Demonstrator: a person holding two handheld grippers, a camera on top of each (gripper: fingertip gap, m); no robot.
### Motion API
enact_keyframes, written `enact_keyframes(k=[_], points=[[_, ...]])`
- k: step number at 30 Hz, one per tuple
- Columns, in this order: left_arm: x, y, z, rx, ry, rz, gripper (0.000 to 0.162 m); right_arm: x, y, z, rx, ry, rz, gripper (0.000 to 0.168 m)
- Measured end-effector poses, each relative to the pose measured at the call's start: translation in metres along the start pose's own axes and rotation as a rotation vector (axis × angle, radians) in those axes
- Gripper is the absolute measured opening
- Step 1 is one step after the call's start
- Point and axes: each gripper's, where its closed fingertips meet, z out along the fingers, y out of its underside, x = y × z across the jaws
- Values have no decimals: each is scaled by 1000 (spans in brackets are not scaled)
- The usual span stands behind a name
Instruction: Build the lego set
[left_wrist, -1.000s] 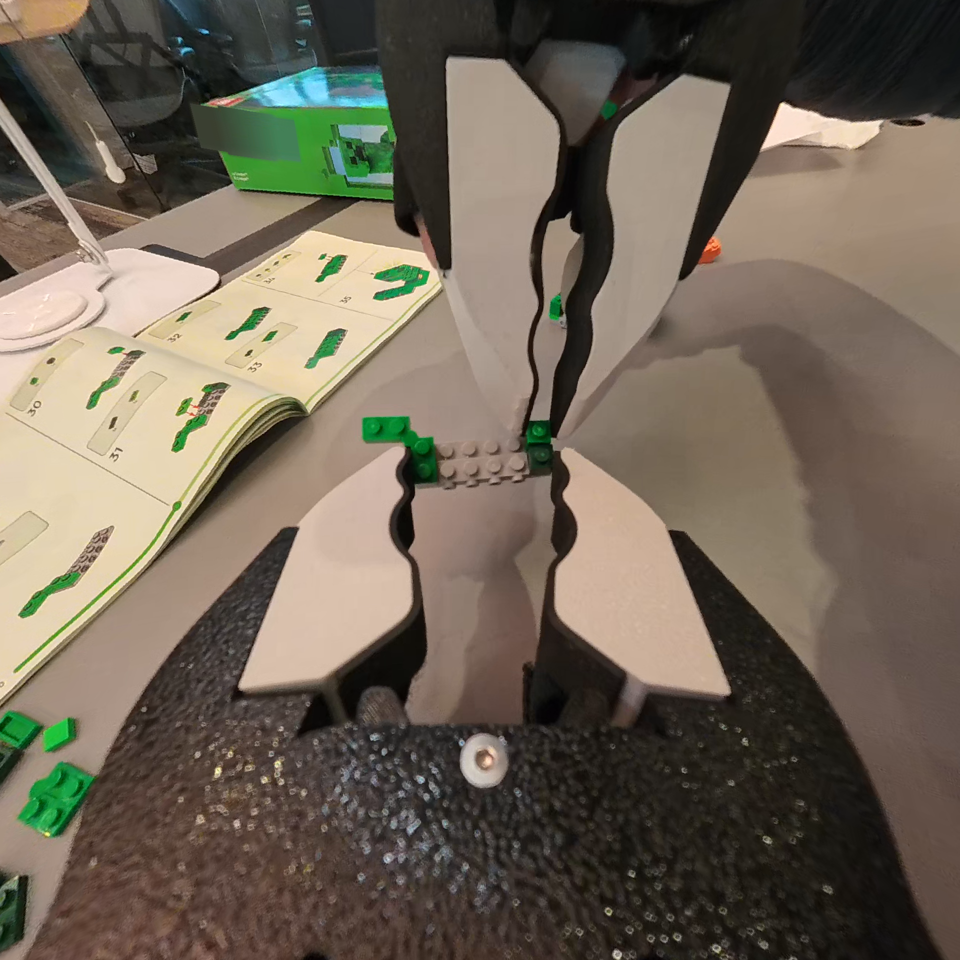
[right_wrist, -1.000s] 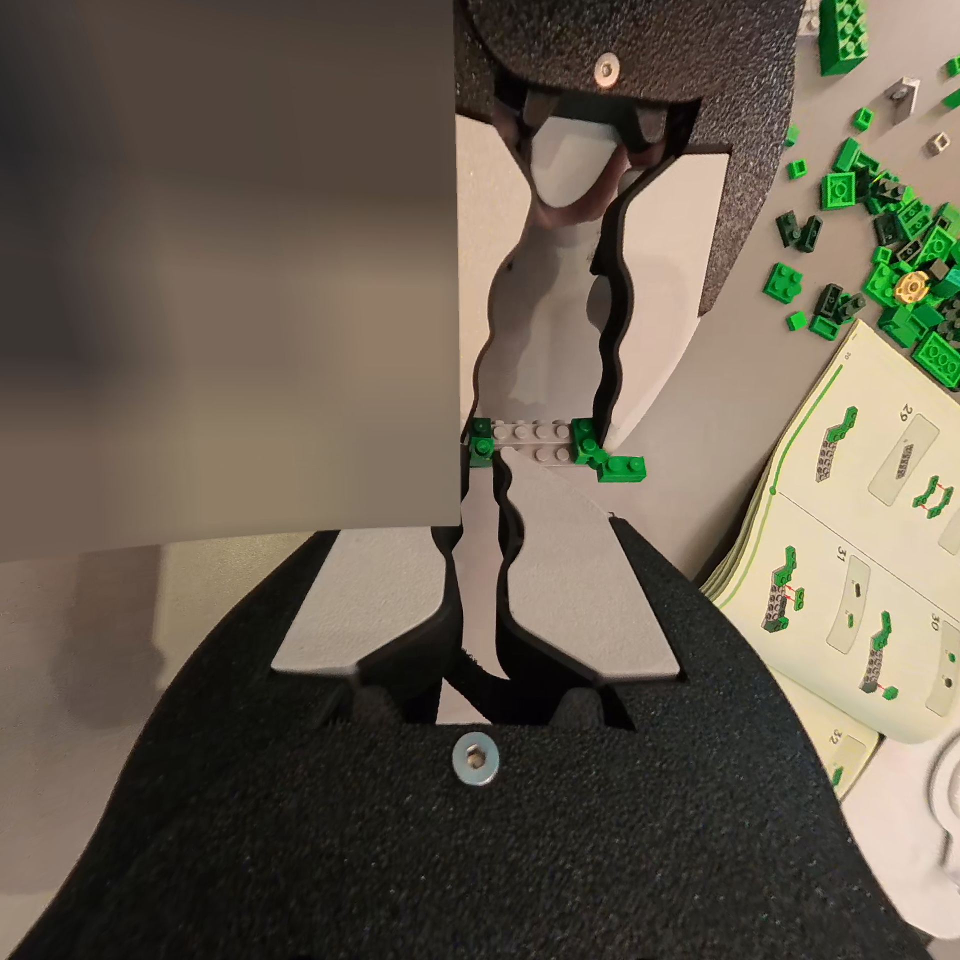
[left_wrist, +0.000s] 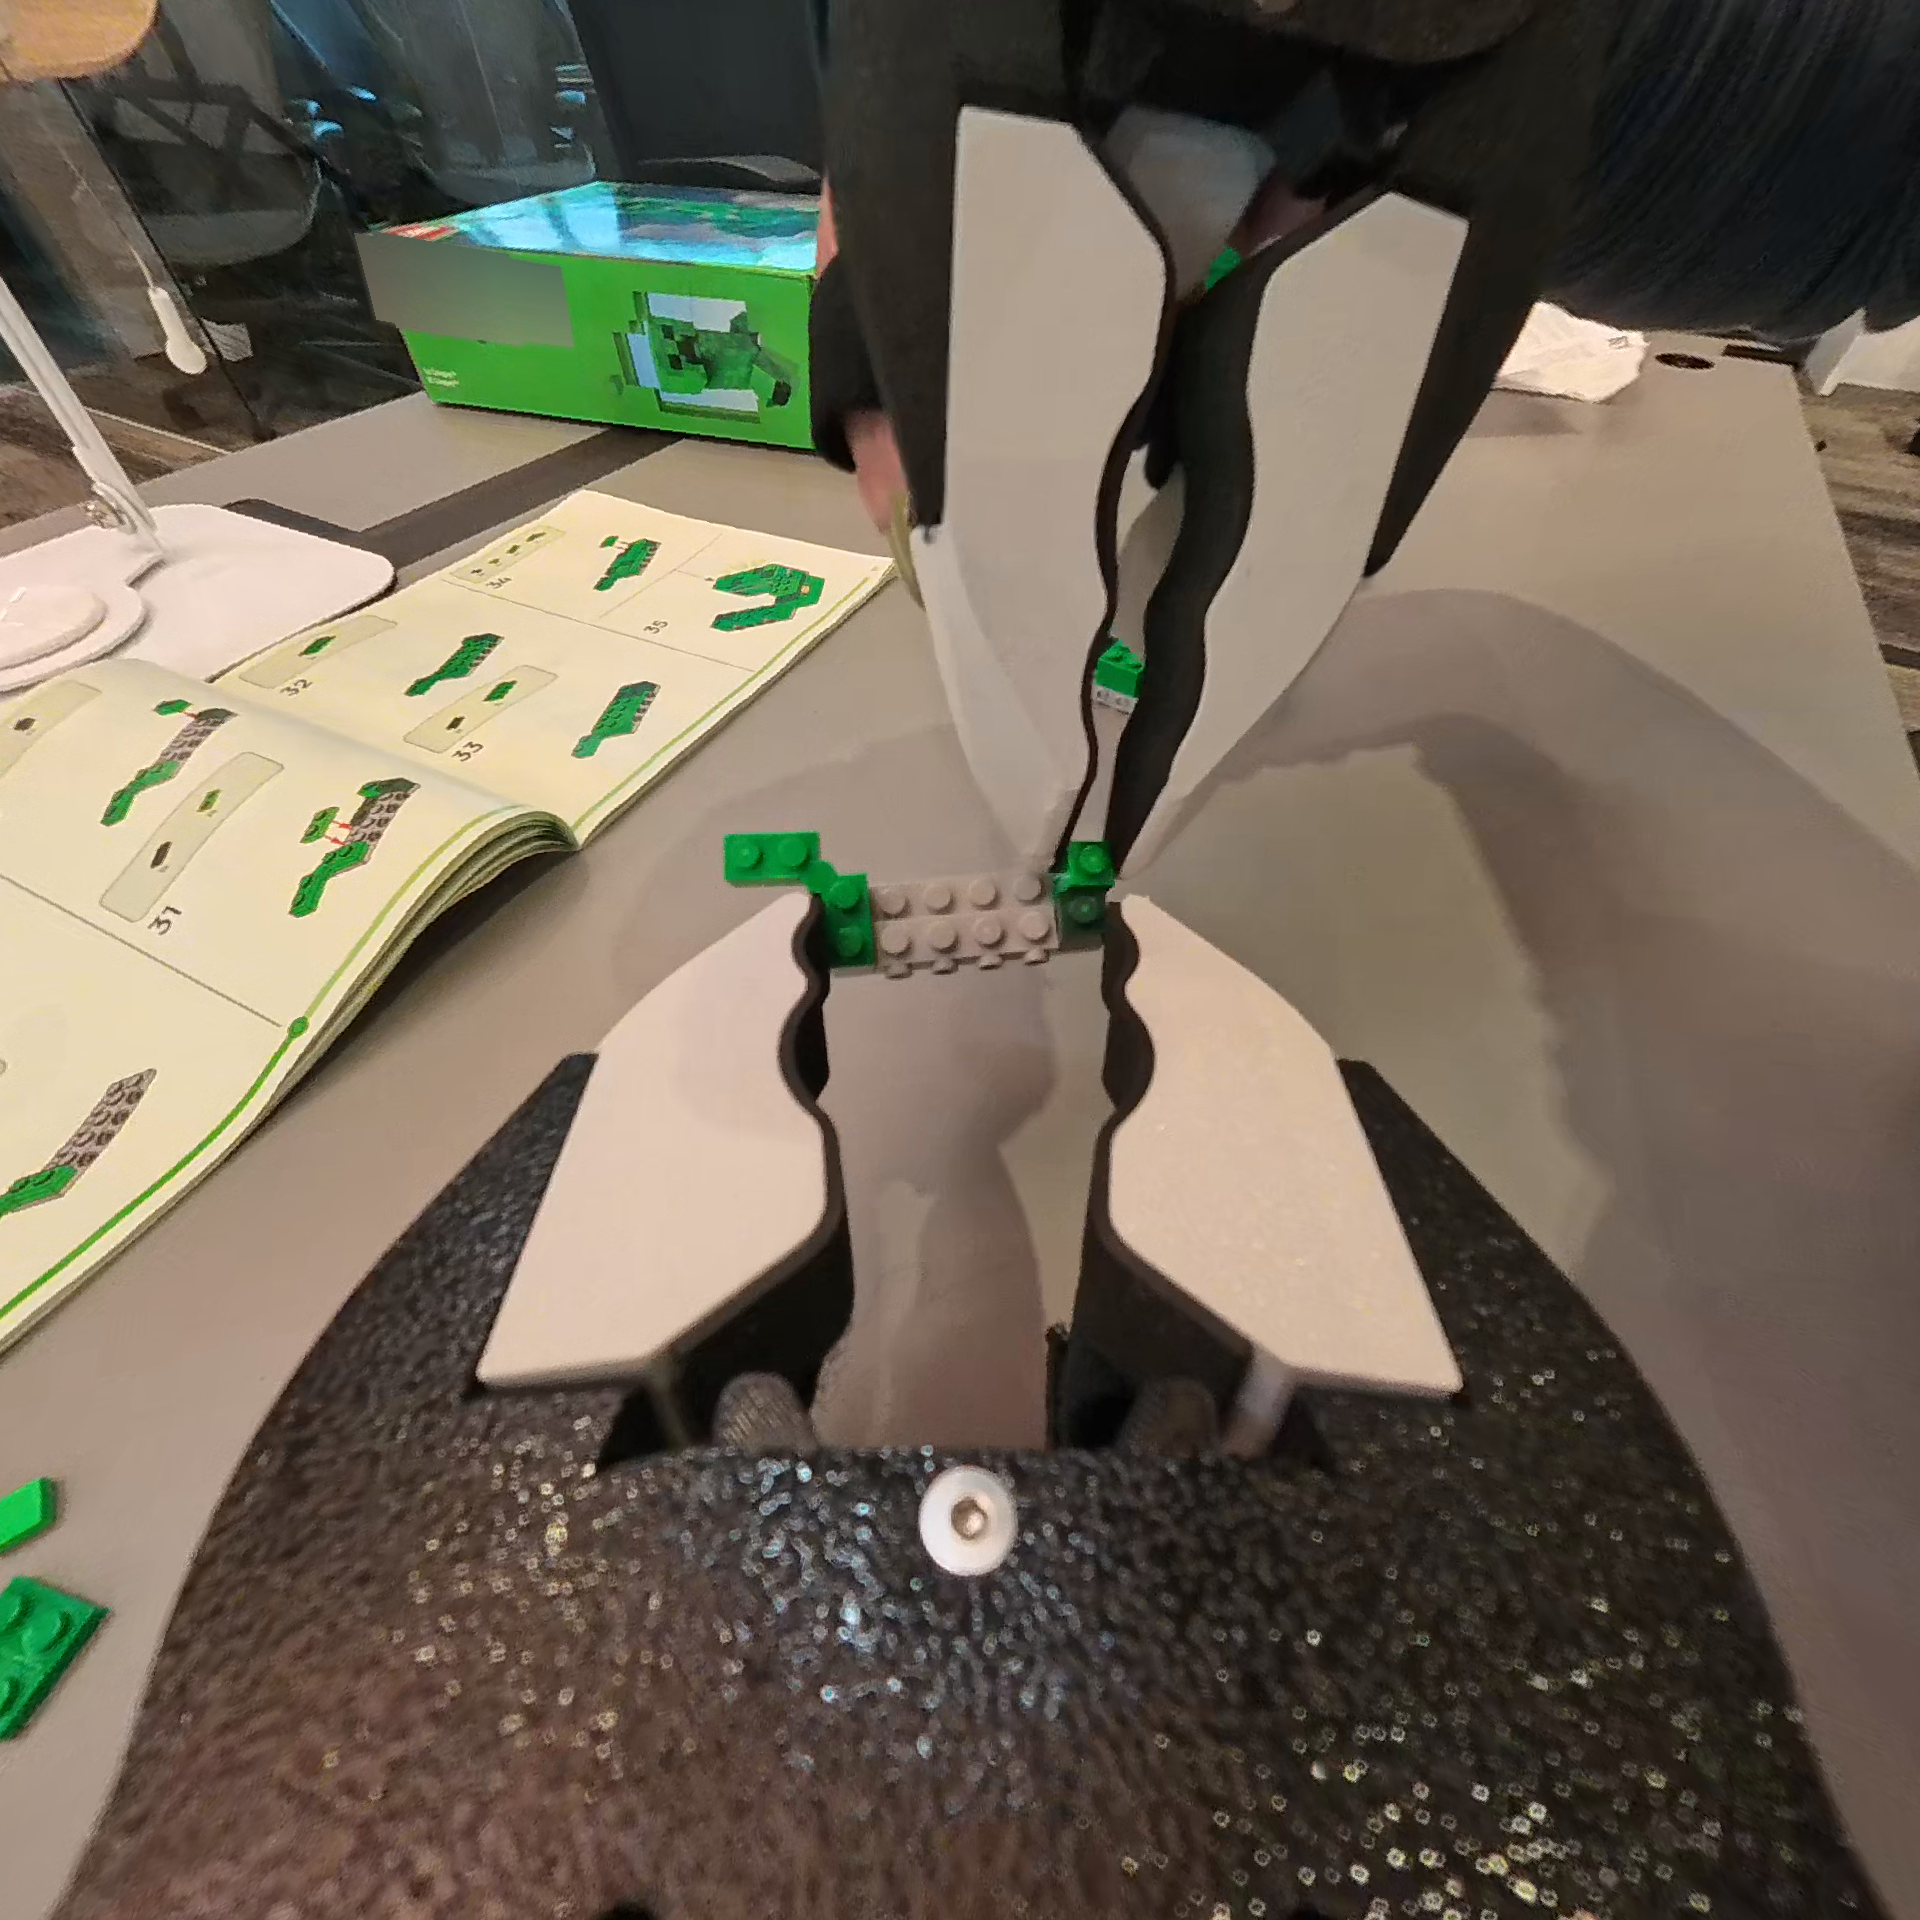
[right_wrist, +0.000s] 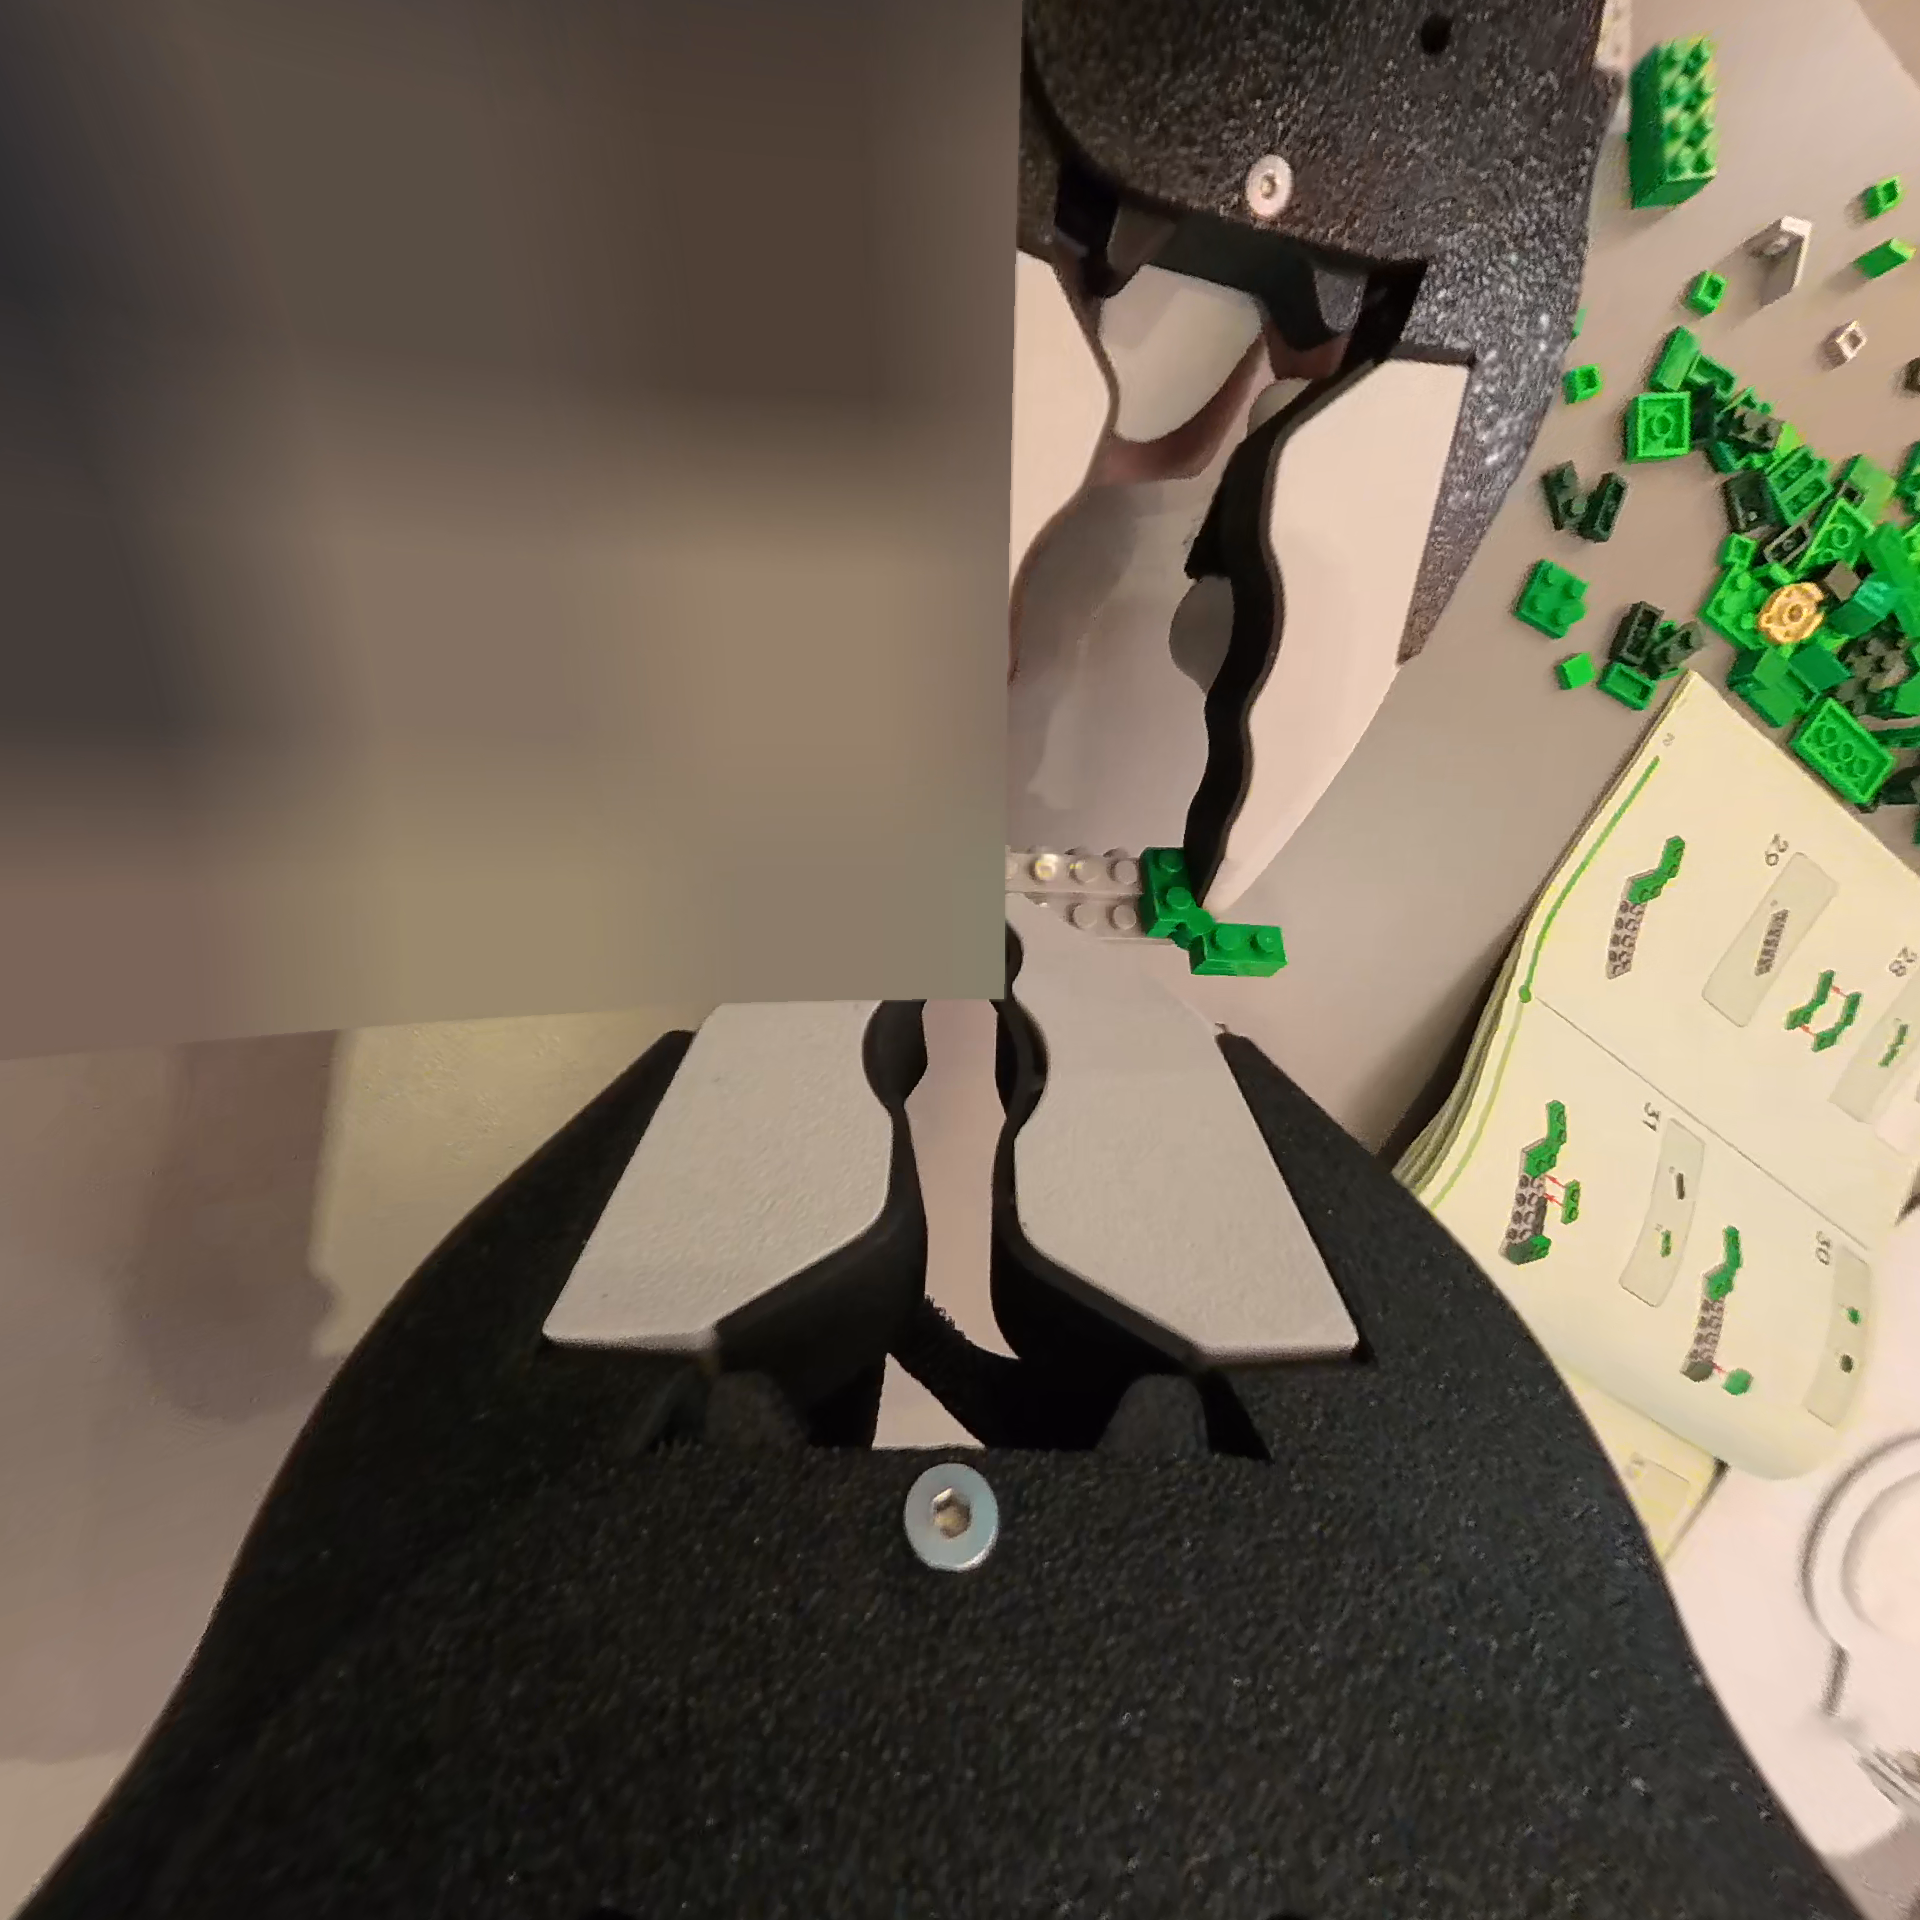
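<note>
Grey plates with green bricks at both ends make up the small lego assembly (left_wrist: 961, 920), which is held clear of the tabletop (left_wrist: 1558, 831) between the fingertips of the left gripper (left_wrist: 966, 925), its fingers clamped on the two ends. From the far side, the right gripper (left_wrist: 1086, 852) is brought down with its fingers pressed nearly together on the small green brick (left_wrist: 1086, 868) at the right end of the assembly. The step in hand is judged to be the seating of that brick. A firm downward press is called for next, with the assembly kept steady. Left of both grippers, the instruction booklet (left_wrist: 312, 831) lies open; loose green bricks (right_wrist: 1787, 582) are heaped beyond it.
</note>
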Motion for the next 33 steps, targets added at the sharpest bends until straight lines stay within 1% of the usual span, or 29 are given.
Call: enact_keyframes(k=[6,15,20,25,33], points=[[0,-4,-2,24,-5,20,50,0,-3,-3,55,-56,100,8],[1,-4,-2,34,6,2,50,1,-3,-1,56,-17,58,8],[1,-3,-1,32,17,-22,50,1,-1,-1,42,-3,48,13],[-1,-3,-2,37,24,-54,50,1,-1,-2,58,35,43,12],[1,-3,-2,37,32,-51,50,4,-1,-4,61,62,49,12]])
